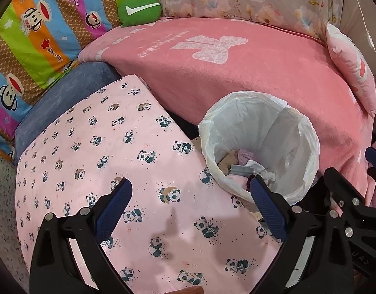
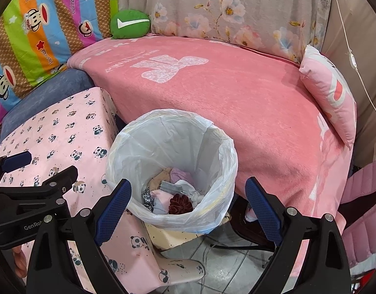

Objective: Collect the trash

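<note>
Left of the white plastic-lined round waste bin (image 2: 172, 171), the left gripper (image 1: 190, 196) hovers over the pink panda-print tabletop (image 1: 114, 159), fingers wide apart, empty. Above the bin, the right gripper (image 2: 188, 197) likewise gapes empty. Inside lies soft, light crumpled trash (image 2: 173, 193); pinch any scrap mid-bunch.

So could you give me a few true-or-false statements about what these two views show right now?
1. The bin is lined with a white plastic bag. True.
2. The bin is empty. False: it holds mixed scraps, among them a dark red ruffled item.
3. The left tool is shut on a piece of trash. False: its jaws are open and hold nothing.
4. The right tool is open, above the bin. True.
5. A green cushion lies on the panda-print cloth. False: it sits at the back of the pink blanket.
</note>
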Demonstrator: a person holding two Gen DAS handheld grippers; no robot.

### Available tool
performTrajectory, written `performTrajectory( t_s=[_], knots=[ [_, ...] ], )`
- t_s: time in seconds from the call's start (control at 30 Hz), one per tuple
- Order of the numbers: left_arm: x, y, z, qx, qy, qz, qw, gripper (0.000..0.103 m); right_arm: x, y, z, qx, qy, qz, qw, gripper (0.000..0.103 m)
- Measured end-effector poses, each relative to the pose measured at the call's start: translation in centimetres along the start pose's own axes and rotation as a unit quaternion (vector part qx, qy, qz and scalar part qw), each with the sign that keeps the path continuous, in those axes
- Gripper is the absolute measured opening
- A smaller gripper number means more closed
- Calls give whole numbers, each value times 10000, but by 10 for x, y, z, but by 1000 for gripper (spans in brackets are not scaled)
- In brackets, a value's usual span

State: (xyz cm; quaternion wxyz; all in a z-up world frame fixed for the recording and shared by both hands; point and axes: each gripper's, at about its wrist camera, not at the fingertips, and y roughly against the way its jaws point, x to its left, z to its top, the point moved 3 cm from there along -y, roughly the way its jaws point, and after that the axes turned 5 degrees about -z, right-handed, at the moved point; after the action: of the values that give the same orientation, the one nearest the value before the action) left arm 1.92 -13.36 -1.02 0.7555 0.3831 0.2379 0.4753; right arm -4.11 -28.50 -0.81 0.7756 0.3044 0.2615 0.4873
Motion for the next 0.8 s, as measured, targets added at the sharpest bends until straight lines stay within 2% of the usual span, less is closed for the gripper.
performTrajectory(
  t_s=[0.8],
  knots=[
    [3, -3, -2, 67, 61, 192, 9998, 93, 0, -3, -3, 50, 87, 12, 9999, 92]
  ],
)
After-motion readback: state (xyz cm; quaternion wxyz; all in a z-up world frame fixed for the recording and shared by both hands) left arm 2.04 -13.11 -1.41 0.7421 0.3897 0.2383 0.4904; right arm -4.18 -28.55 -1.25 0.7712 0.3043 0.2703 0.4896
